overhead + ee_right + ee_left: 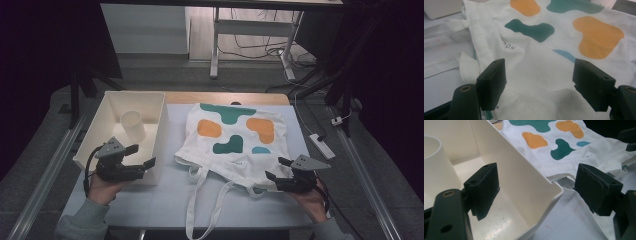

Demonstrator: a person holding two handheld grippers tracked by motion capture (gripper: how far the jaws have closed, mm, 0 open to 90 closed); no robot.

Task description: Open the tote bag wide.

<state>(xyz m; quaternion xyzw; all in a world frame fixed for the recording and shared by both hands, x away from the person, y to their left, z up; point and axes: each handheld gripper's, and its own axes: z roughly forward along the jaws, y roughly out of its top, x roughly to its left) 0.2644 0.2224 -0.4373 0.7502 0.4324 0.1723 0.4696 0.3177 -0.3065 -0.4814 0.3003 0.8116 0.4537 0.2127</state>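
A white tote bag (235, 137) with green and orange patches lies flat in the middle of the table, its long handles (200, 200) trailing toward the near edge. My right gripper (278, 168) hovers open over the bag's near right corner (541, 82), with nothing between its jaws. My left gripper (141, 155) is open at the near right corner of a white bin (161, 135), its jaws straddling the bin's right wall (531, 177) without pressing on it. A white cup (132, 125) stands inside the bin.
A white power strip (321, 145) lies at the table's right edge. Metal rails run along both sides of the table. Desk legs and cables stand on the floor beyond the far edge.
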